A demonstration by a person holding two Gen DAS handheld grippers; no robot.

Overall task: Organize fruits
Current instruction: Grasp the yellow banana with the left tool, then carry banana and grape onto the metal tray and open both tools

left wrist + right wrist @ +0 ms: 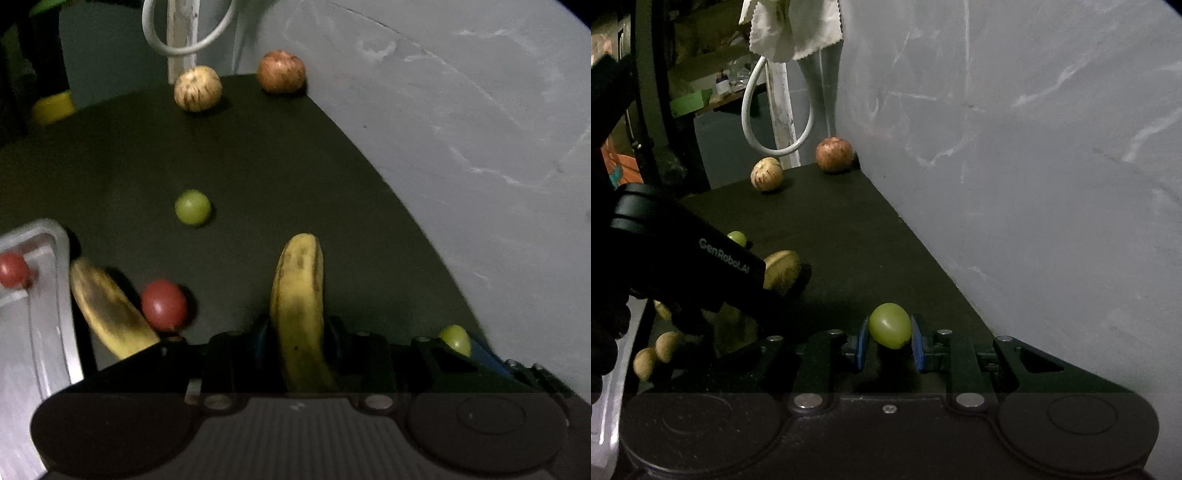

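Left gripper (295, 332) is pinching the soft, bruisable yellow banana (297, 295) mid-body beside the metal tray (48, 295); right gripper (889, 341) is squeezing a slippery green grape (889, 325).

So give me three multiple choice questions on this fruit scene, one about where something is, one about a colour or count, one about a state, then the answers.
1. Where is the speckled pale fruit?
A. in the metal tray
B. at the far edge of the dark table, beside the reddish apple
C. between the right gripper's pads

2. What colour is the fruit in the right gripper?
A. green
B. red
C. orange

3. What is the state of the left gripper?
A. open and empty
B. shut on a tomato
C. shut on a banana

Answers: 1 B, it sits next to the reddish apple at the dark table far edge. 2 A, the green fruit sits between the blue pads. 3 C, the banana runs up between its fingers.
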